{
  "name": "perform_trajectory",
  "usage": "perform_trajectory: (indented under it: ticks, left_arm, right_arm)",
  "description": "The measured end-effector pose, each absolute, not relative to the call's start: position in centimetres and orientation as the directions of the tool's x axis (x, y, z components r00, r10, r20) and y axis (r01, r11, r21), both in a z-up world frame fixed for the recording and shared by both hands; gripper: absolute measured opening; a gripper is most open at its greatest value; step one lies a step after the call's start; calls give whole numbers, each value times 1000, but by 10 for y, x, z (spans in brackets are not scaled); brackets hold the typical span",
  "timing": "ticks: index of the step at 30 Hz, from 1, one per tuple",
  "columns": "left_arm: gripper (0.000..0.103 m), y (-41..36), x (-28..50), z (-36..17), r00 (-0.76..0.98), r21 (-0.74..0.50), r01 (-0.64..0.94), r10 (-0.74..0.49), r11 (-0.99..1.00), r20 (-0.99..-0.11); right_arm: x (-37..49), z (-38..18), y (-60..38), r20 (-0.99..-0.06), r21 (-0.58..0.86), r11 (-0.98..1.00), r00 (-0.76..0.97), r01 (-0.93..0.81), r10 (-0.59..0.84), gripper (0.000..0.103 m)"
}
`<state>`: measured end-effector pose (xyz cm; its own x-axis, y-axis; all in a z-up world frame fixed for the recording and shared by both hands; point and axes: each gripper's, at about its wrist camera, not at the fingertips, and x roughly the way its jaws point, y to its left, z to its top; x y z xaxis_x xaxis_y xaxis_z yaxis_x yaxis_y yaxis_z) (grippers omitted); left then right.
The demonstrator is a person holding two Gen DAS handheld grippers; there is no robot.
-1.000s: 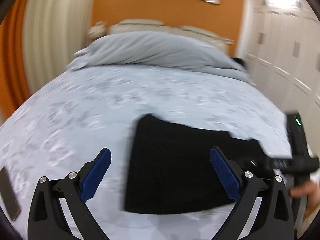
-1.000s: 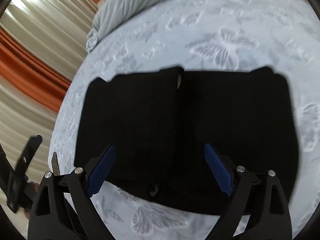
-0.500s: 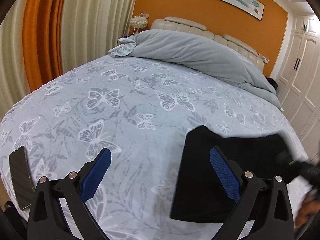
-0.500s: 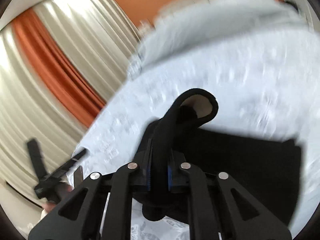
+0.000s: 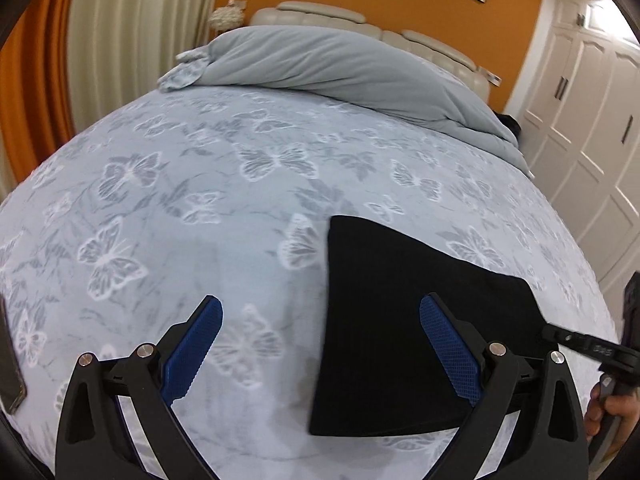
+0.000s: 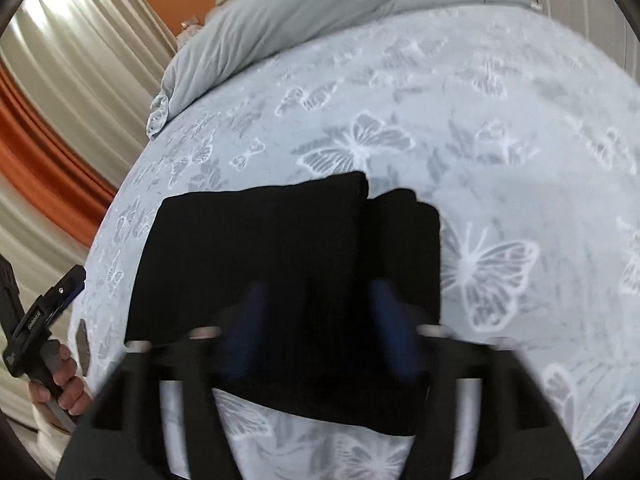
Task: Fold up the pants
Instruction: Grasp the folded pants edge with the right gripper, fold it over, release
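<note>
On the bed (image 6: 500, 120), near edge: black pants (image 6: 288, 264), now a flat folded block. My right tool (image 6: 316, 320) has just let go, jaws parting, nothing between; left tool (image 5: 320, 352) apart, empty. Fold looks nearly finished.

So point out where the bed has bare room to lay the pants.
Free: the wide stretch of bedspread between the pants, the duvet and the phone. Also right of the pants in the right wrist view. Crowded: the near edge, by both grippers.
</note>
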<state>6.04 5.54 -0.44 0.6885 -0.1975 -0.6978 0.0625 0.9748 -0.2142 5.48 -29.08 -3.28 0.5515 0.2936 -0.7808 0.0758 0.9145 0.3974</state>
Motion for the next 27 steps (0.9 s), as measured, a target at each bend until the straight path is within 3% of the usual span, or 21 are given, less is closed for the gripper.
perform_trajectory:
  ticks: [3, 6, 7, 8, 13, 16, 19, 23, 24, 26, 27]
  left_arm:
    - [98, 34, 59, -10, 677, -184, 102, -204, 978, -707]
    - [98, 16, 58, -17, 658, -158, 139, -210, 978, -723]
    - [98, 12, 58, -19, 653, -152, 150, -213, 977, -727]
    - [98, 8, 57, -20, 649, -144, 159, -214, 977, -730]
    - [98, -2, 59, -27, 625, -131, 179, -216, 975, -750]
    - [98, -6, 64, -35, 596, -120, 182, -207, 976, -776]
    - [98, -8, 68, -43, 573, -110, 173, -191, 979, -797]
    - [98, -8, 69, -48, 562, -111, 165, -186, 980, -806]
    - [98, -8, 69, -49, 563, -107, 164, -182, 981, -806]
    - [98, -11, 69, -52, 568, -85, 164, -164, 983, -806]
    - [98, -12, 68, -52, 572, -74, 163, -155, 984, -805]
  right_arm:
    - [63, -50, -278, -795, 430, 900, 500, 68, 342, 64]
    - [71, -69, -262, -808, 443, 895, 457, 56, 372, 48]
    - [70, -67, -259, -814, 408, 911, 471, 50, 339, 30]
    - [69, -60, -255, -806, 403, 915, 486, 32, 338, 28]
    - [52, -17, -253, -749, 361, 932, 586, -30, 309, 32]
    - [62, -54, -254, -836, 339, 940, 471, 40, 281, 35]
    - [63, -62, -252, -826, 357, 933, 478, 34, 299, 48]
    - [64, -65, -249, -816, 348, 937, 498, 18, 294, 50]
    - [65, -66, -248, -810, 344, 939, 511, 19, 287, 49]
    - [68, -61, -247, -805, 321, 947, 531, 15, 264, 25]
    - [68, -57, -242, -800, 321, 947, 537, 7, 268, 24]
